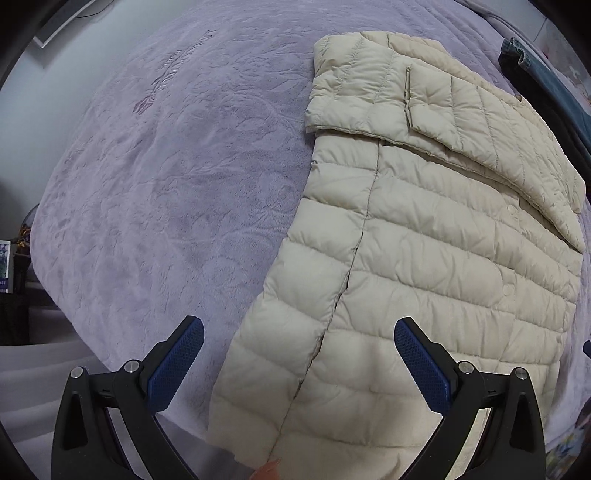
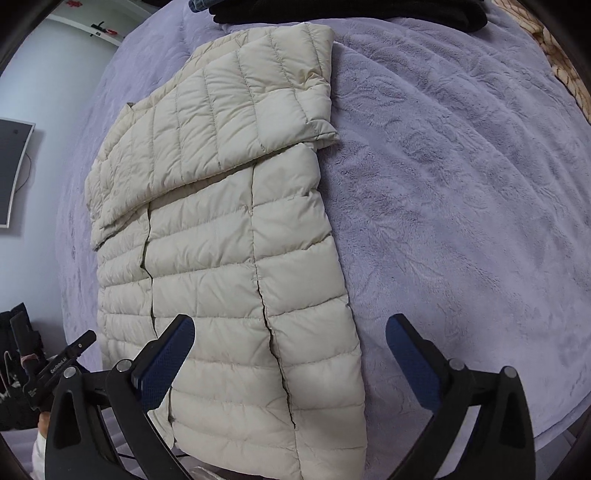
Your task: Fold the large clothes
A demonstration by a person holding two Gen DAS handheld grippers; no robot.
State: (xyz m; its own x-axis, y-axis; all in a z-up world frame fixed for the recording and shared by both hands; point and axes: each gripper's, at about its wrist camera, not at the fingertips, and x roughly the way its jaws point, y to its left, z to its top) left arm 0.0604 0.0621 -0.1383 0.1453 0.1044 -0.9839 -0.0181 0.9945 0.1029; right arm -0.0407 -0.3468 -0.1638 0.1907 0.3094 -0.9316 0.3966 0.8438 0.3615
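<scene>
A cream quilted puffer jacket (image 1: 424, 258) lies flat on a lavender bedspread (image 1: 166, 203), its sleeves folded across the upper body. In the right wrist view the same jacket (image 2: 221, 240) fills the left and centre. My left gripper (image 1: 299, 332) hangs open above the jacket's hem on its left side, and its blue pads (image 1: 177, 365) hold nothing. My right gripper (image 2: 290, 328) stands wide open over the hem's right edge; its left finger is above the jacket and its right finger above the bedspread (image 2: 461, 203). Neither gripper touches the cloth.
Dark folded clothes (image 2: 351, 14) lie at the bed's far end, with denim (image 1: 517, 51) beside the jacket's collar end. The other gripper's handle and a hand (image 2: 40, 369) show at the lower left of the right wrist view. A wall screen (image 2: 11, 173) hangs left.
</scene>
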